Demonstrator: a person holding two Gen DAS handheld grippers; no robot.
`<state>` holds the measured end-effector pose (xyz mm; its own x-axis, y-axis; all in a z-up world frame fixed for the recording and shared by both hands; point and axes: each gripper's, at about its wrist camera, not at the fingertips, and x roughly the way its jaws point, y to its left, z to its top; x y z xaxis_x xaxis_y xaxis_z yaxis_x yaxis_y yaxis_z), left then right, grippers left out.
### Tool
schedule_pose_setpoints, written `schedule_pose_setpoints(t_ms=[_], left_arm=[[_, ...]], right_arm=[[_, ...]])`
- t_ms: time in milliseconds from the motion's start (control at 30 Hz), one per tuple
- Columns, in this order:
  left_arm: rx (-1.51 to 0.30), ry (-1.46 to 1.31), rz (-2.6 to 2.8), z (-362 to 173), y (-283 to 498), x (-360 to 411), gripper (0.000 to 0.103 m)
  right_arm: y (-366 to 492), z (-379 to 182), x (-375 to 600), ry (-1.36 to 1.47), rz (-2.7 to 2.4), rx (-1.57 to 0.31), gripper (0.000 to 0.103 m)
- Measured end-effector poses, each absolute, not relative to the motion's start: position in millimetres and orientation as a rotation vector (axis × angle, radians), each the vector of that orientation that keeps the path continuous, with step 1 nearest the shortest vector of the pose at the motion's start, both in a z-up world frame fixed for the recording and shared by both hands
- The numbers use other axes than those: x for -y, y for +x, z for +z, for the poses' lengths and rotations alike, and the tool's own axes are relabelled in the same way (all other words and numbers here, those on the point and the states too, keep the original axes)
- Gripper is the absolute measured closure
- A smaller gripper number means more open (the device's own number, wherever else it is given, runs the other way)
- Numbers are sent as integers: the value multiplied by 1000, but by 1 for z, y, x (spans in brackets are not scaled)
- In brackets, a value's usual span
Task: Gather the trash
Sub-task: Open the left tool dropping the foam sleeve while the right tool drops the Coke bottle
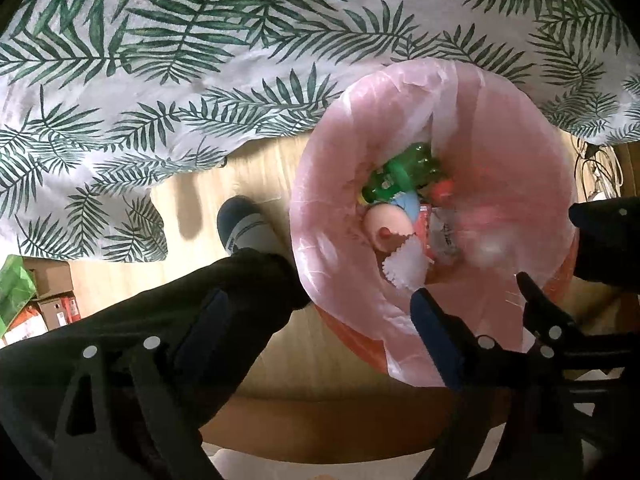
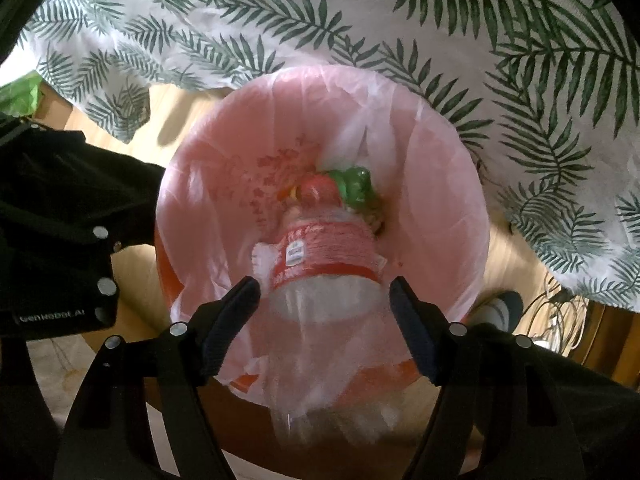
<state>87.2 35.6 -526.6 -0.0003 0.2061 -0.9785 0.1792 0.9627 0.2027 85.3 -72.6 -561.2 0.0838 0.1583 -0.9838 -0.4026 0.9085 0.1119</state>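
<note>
Both grippers point down over the lined bin (image 2: 420, 140). Left gripper (image 1: 316, 308) spread wide, nothing between its fingers. Right gripper (image 2: 324, 292) parted around a blurred clear bottle (image 2: 324, 256) above the bin's mouth; contact unclear.

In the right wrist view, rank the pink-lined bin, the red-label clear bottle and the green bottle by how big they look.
1. Pink-lined bin, fills most of the middle.
2. Red-label clear bottle; it is nearer the camera and blurred, so its size is exaggerated.
3. Green bottle, mostly hidden behind it.
</note>
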Motion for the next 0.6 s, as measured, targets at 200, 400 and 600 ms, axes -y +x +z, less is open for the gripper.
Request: schedule_pose_setpoints(t_ms=[200, 400, 600], left_arm=[[-1582, 256, 20, -523, 89, -39, 5], [-1564, 252, 16, -517, 87, -36, 5], [-1528, 248, -7, -504, 84, -30, 5]], right_arm=[[84, -560, 73, -232, 425, -1405, 24], [82, -548, 73, -266, 430, -1363, 14], [78, -525, 75, -273, 428, -1314, 10]])
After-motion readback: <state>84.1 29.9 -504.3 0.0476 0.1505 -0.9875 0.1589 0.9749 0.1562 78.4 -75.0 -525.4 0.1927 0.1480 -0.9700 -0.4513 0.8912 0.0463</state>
